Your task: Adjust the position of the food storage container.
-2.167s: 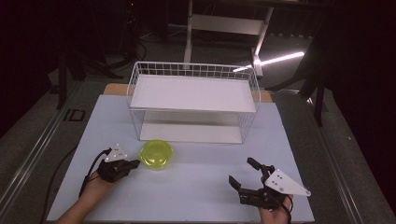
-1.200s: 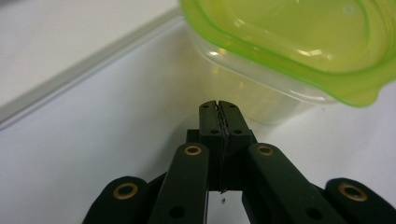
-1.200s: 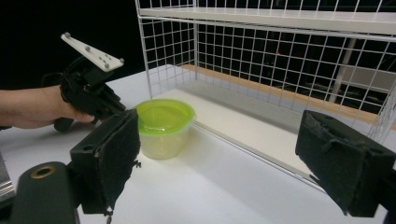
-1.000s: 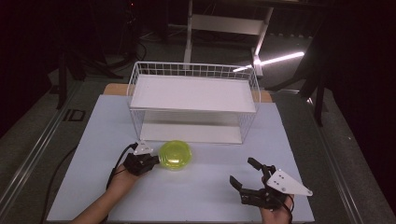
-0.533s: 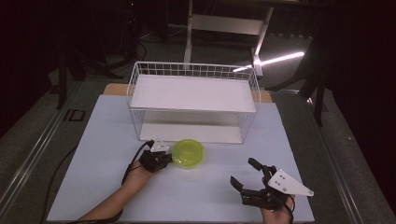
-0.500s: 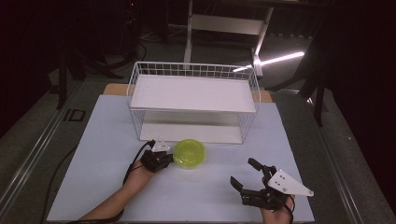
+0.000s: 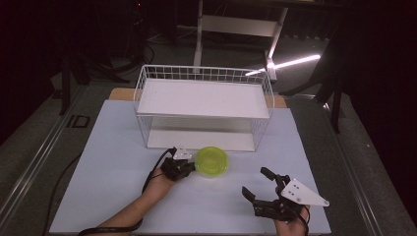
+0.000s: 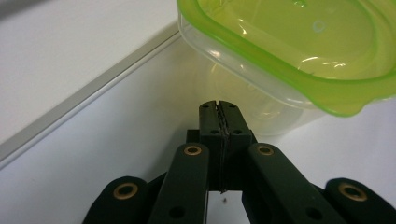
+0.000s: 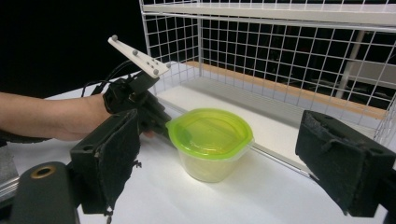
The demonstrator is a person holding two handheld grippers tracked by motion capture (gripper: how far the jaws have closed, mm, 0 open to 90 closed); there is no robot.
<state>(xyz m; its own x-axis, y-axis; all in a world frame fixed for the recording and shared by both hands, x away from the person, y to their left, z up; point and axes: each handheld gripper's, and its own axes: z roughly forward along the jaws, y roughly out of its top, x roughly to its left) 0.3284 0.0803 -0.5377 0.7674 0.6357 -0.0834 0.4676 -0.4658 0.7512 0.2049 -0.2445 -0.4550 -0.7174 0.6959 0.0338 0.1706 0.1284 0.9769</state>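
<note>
A clear round container with a lime-green lid (image 7: 212, 161) stands on the white table just in front of the wire rack's lower opening. My left gripper (image 7: 189, 168) lies low on the table at the container's left side. In the left gripper view its jaws are pressed together with nothing between them (image 8: 218, 109), and the tips sit against the clear wall (image 8: 261, 112) under the lid's rim. My right gripper (image 7: 254, 181) rests near the front right of the table, jaws wide apart and empty. In the right gripper view, the container (image 9: 210, 135) and the left gripper (image 9: 159, 123) are ahead of it.
A white wire rack (image 7: 204, 98) with a flat white shelf on top and a white base board stands at the middle back of the table (image 7: 113, 162). Its mesh wall (image 9: 280, 46) rises right behind the container. Dark floor surrounds the table.
The left hand has slid to the right along the rack's front with its gripper shut, and the green-lidded container has moved right with it. The right gripper has stayed put.
</note>
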